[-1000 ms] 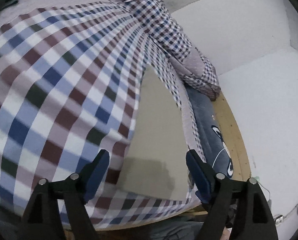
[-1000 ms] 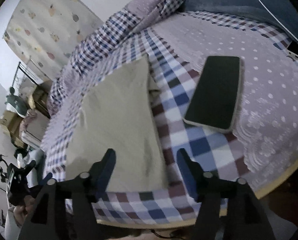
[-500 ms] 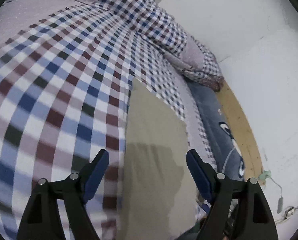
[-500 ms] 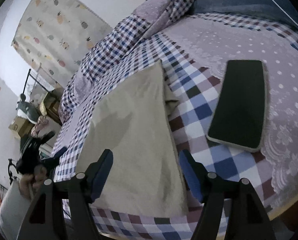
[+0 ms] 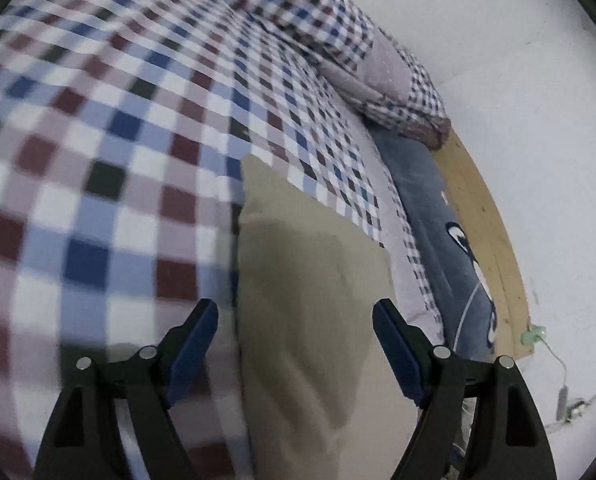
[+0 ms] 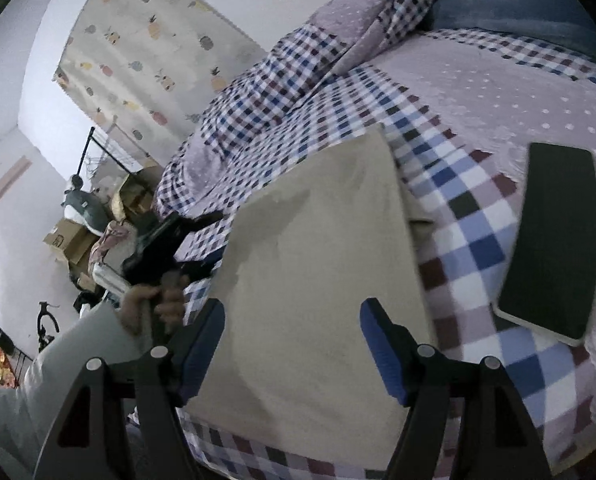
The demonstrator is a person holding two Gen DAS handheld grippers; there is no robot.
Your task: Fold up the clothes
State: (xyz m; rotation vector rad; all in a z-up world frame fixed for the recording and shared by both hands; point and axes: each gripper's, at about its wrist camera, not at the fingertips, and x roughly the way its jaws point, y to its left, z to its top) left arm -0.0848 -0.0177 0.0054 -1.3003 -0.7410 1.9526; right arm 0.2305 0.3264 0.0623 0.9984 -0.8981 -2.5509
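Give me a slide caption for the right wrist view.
Open right tool over a folded beige garment on a checked bedspread, phone alongside.

You face bed (image 5: 98,140) under checked sheet, rumpled checked quilt (image 6: 282,92) bunched along far side. Blue pillow (image 5: 437,216) lies against wooden headboard edge (image 5: 481,216), white wall (image 5: 537,120) behind it. Your right view: fruit-print curtain (image 6: 146,52) on far wall, dark metal rack (image 6: 98,148) below it, cardboard boxes (image 6: 66,240) and grey plush toy (image 6: 82,208) in cluttered corner. Light dim, bluish.
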